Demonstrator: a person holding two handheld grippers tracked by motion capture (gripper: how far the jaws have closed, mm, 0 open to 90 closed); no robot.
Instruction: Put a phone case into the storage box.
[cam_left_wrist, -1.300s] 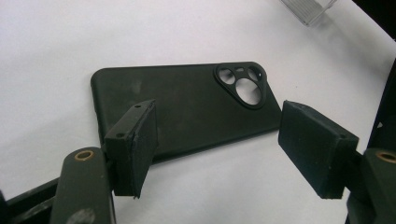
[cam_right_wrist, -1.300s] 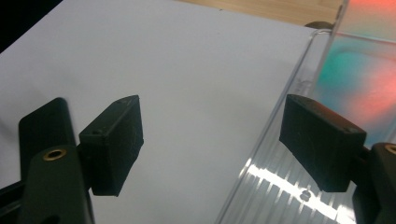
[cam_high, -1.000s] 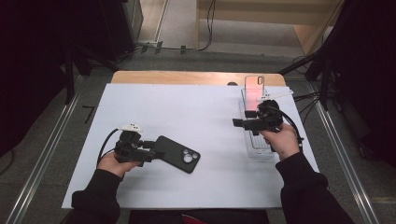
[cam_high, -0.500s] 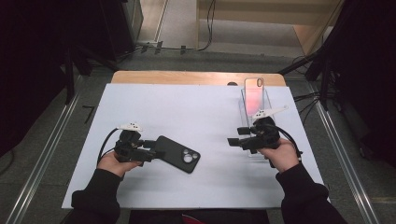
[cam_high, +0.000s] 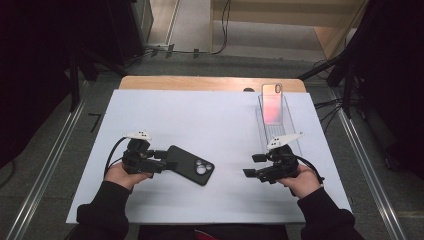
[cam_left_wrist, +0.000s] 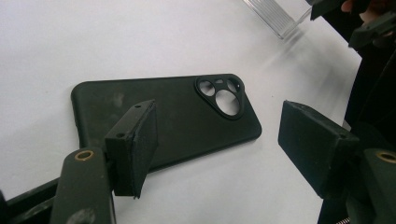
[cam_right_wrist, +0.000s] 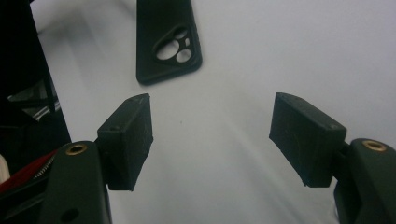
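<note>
The black phone case (cam_high: 190, 165) lies flat and unmarked, with no readable writing, just ahead of the left gripper (cam_high: 166, 160), whose jaws gape empty, while the right gripper (cam_high: 254, 165), likewise open and empty, faces it from well apart.

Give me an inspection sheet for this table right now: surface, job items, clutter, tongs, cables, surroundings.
Surface: white sheet over a wooden table.
Job's things: black phone case lying flat, camera cutouts showing; pink phone leaning in a clear stand.
Clutter: nothing seen.
Grippers: left tongs open, jaws over the case's near end, not pressing it; right tongs open, empty, above bare sheet.
Cables: one trails from each tongs; more lie on the floor beyond the table.
Surroundings: dark equipment both sides, metal rails along the floor.
</note>
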